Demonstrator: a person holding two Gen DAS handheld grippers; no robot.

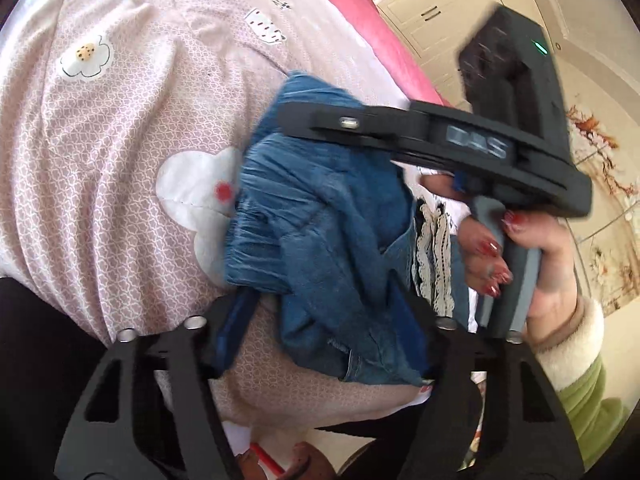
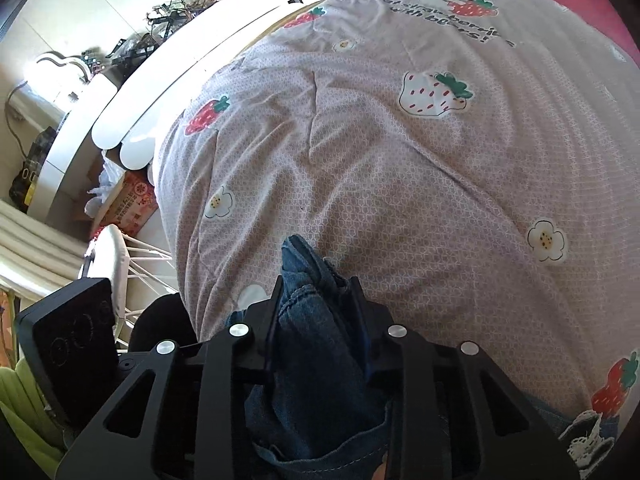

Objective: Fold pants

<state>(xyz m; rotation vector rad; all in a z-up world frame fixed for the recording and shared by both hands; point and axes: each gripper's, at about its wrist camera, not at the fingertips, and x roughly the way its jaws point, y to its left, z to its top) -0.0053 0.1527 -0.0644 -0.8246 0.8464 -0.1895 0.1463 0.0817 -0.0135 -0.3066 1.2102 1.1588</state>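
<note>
Blue denim pants (image 1: 320,208) lie bunched on a bed with a pink strawberry-and-flower sheet (image 1: 120,140). In the left wrist view my left gripper (image 1: 324,300) is closed around the bunch near its gathered elastic waistband, with denim filling the gap between its fingers. My right gripper (image 1: 304,120), held by a hand with red nails, reaches in from the right across the top of the bunch. In the right wrist view the right gripper (image 2: 318,286) is shut on a narrow fold of the pants (image 2: 304,264), which pokes out past its fingertips onto the sheet (image 2: 400,180).
A lace-trimmed cloth (image 1: 432,248) lies beside the pants on the right. A pink blanket (image 1: 352,8) and wardrobe doors (image 1: 440,8) are beyond the bed. Off the bed's left side are a white bed frame (image 2: 132,120), a cardboard box (image 2: 132,200) and a white rack (image 2: 120,264).
</note>
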